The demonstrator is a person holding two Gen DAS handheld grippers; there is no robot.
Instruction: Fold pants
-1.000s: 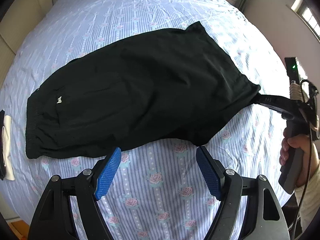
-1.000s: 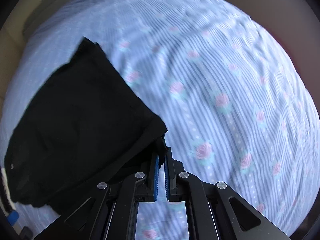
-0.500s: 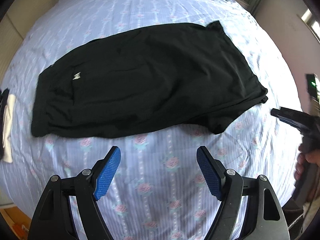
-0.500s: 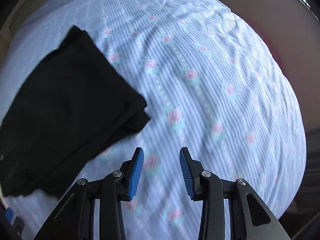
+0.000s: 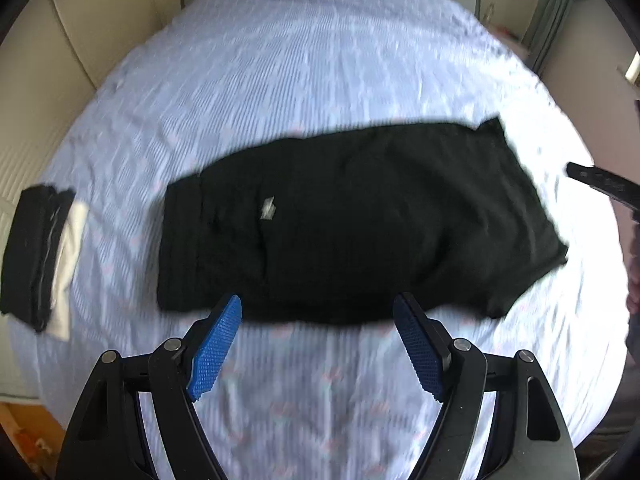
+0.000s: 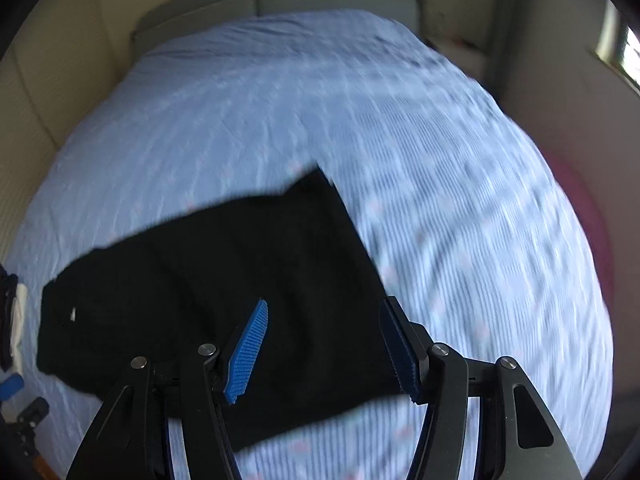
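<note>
Both grippers have pulled back and up since a second ago; right one let go of the pants' corner. Left gripper (image 5: 318,344) fingers spread wide, holding nothing, hovering over the near sheet. Right gripper (image 6: 324,344) fingers also spread, empty, above the pants' near-right part. Black pants (image 5: 352,220) lie flat across the middle of the striped floral bed sheet (image 5: 320,60), small white logo up. Stack of folded clothes (image 5: 40,256) at the bed's left edge, well apart. Frames motion-blurred.
</note>
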